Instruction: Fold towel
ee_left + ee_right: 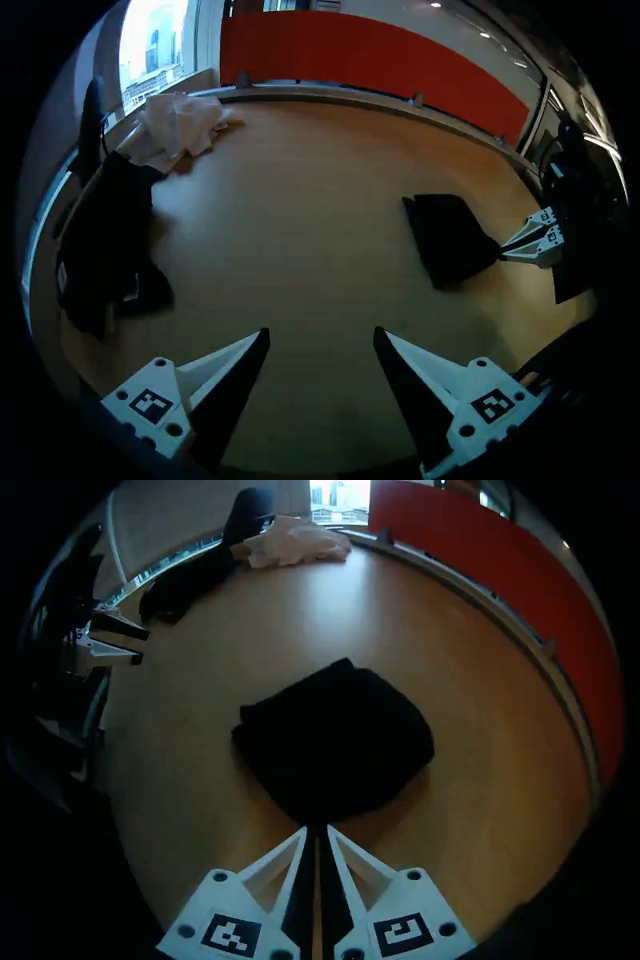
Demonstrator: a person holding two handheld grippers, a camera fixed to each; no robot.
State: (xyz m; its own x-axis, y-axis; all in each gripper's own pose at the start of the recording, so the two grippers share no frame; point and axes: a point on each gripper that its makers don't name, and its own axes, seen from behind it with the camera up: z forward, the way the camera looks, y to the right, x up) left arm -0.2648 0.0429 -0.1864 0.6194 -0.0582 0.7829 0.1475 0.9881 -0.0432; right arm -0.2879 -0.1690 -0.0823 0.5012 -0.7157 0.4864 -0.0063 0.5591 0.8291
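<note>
A black towel [448,236] lies folded into a thick pad on the wooden table [304,184]. In the right gripper view the towel [336,736] sits just ahead of my right gripper [318,836], whose fingers are pressed almost together on its near edge. From the left gripper view, the right gripper [506,252] meets the towel's right corner. My left gripper [320,344] hovers open over bare wood, well short of the towel. Far off at the left of the right gripper view, the left gripper [140,644] holds nothing.
A crumpled white cloth pile [176,124] [292,540] rests at the table's far corner by the window. Dark clothing [104,240] [192,576] lies along that edge. A red panel [360,56] [496,568] backs the table's far side.
</note>
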